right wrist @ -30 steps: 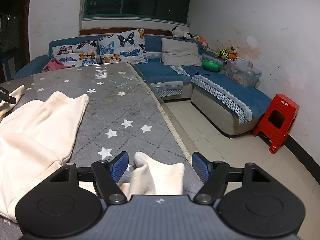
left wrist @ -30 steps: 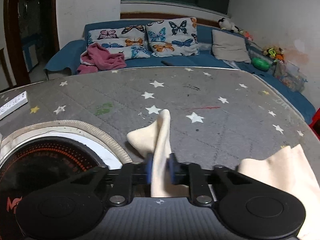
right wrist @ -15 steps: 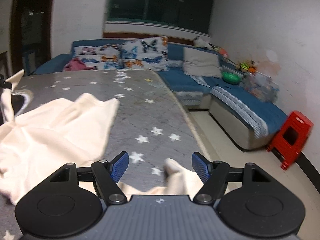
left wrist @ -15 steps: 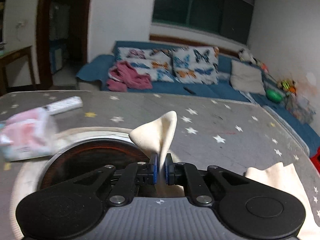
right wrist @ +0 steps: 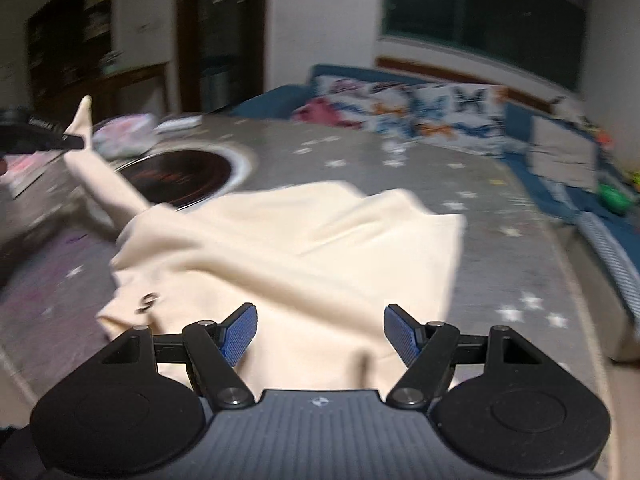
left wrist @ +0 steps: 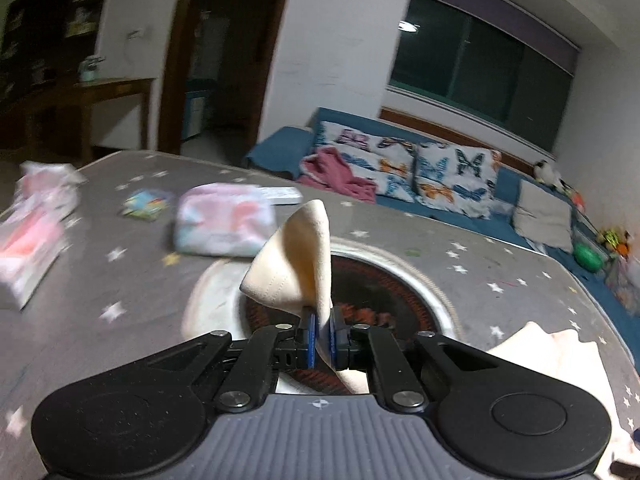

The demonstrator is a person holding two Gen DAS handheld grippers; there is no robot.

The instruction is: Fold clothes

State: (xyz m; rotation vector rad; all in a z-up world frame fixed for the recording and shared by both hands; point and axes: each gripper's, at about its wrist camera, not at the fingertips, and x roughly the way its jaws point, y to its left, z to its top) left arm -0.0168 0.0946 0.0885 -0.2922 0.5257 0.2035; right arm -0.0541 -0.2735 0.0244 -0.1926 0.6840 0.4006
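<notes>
A cream garment (right wrist: 304, 240) lies spread on the grey star-patterned table (right wrist: 500, 208). My left gripper (left wrist: 322, 338) is shut on one end of the garment (left wrist: 296, 260) and holds it lifted above a round black hob. It shows at the far left of the right wrist view (right wrist: 76, 142), with a stretched strip of cloth running down to the garment. My right gripper (right wrist: 320, 332) is open and empty, just above the garment's near edge.
A round black hob (left wrist: 360, 292) with a pale rim is set in the table. A pastel pouch (left wrist: 224, 224), tissue packs (left wrist: 28, 256) and a small card (left wrist: 146, 204) lie at the left. A blue sofa with butterfly cushions (left wrist: 420, 176) stands behind.
My left gripper has lifted the garment's end and swung left over the hob. My right gripper has turned left and now faces the spread garment, still open; the cloth lump between its fingers is gone.
</notes>
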